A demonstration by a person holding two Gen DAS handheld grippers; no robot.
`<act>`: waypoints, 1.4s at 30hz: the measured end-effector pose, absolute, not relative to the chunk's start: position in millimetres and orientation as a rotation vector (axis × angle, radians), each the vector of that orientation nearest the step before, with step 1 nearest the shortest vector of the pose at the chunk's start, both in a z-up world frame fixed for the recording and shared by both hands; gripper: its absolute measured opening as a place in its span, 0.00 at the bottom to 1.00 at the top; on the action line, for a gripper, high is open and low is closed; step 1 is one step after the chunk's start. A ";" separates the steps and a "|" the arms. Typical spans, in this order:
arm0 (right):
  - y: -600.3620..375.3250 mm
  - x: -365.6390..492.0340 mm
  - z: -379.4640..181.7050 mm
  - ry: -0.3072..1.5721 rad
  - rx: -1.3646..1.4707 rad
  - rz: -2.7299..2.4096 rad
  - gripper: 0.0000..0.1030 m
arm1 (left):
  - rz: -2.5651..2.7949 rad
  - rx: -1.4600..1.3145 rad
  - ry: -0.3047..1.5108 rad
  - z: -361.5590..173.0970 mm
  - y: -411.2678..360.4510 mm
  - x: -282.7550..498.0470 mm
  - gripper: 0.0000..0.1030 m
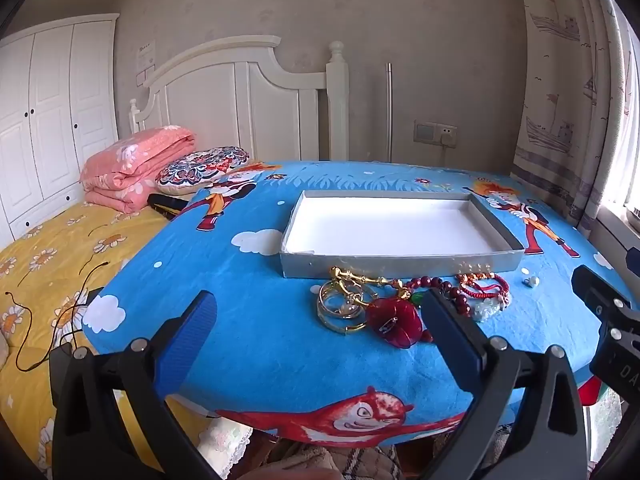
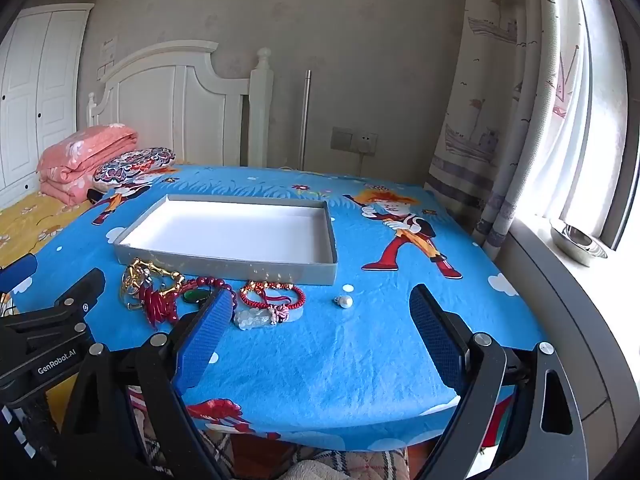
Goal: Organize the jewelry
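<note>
A shallow grey box [image 1: 400, 261] with a white, empty inside sits on the blue cartoon cloth [image 1: 260, 340]; it also shows in the right wrist view [image 2: 224, 266]. Jewelry lies in front of it: gold bangles [image 1: 340, 306], a red rose pendant [image 1: 396, 322], dark red beads [image 1: 436, 282], a red cord bracelet [image 2: 272, 296], a clear crystal charm [image 2: 256, 317] and a pearl [image 2: 345, 301]. My left gripper [image 1: 320, 312] is open, above the cloth just before the bangles. My right gripper [image 2: 322, 308] is open, near the bracelet and pearl.
A bed with a yellow flowered sheet [image 1: 36, 280], a folded pink quilt [image 1: 132, 168] and a patterned cushion [image 1: 200, 168] lies left. A curtain [image 2: 520, 120] and a windowsill with a metal bowl [image 2: 578, 240] are right. The other gripper's body [image 2: 44, 340] is at the left.
</note>
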State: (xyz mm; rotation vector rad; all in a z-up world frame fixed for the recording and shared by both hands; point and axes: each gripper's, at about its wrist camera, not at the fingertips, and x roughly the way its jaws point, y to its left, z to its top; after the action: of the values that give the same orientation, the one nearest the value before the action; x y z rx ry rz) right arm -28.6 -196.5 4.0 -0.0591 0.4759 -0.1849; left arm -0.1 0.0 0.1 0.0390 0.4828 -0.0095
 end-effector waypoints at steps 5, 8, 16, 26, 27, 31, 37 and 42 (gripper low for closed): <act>-196.3 -27.7 2.8 0.483 -0.060 -0.185 0.82 | -0.011 0.037 0.487 0.1 0.4 0.0 0.96; -196.2 -27.1 2.0 0.485 -0.060 -0.184 0.82 | -0.011 0.037 0.486 0.3 0.8 0.1 0.96; -196.5 -26.6 1.3 0.487 -0.060 -0.185 0.82 | -0.009 0.035 0.490 -1.7 2.7 2.2 0.96; -196.3 -25.6 0.4 0.491 -0.060 -0.184 0.82 | -0.008 0.033 0.492 -0.7 -0.4 1.5 0.96; -196.3 -25.3 0.2 0.492 -0.060 -0.184 0.82 | -0.007 0.033 0.492 -0.7 -1.0 1.3 0.96; -195.9 -24.9 -0.2 0.493 -0.060 -0.184 0.82 | 0.000 0.031 0.496 -2.4 3.7 -0.3 0.96; -198.3 -24.5 2.1 0.494 -0.060 -0.184 0.82 | 0.015 0.024 0.496 -2.8 7.1 1.4 0.96; -192.2 -23.7 -2.7 0.497 -0.065 -0.183 0.82 | 0.022 0.014 0.495 -2.4 9.6 1.0 0.96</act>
State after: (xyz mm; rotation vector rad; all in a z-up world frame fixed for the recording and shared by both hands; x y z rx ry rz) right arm -23.7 -192.2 -2.7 -0.0650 0.4965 -0.1832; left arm 1.0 9.6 -2.4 0.0144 0.4954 0.0216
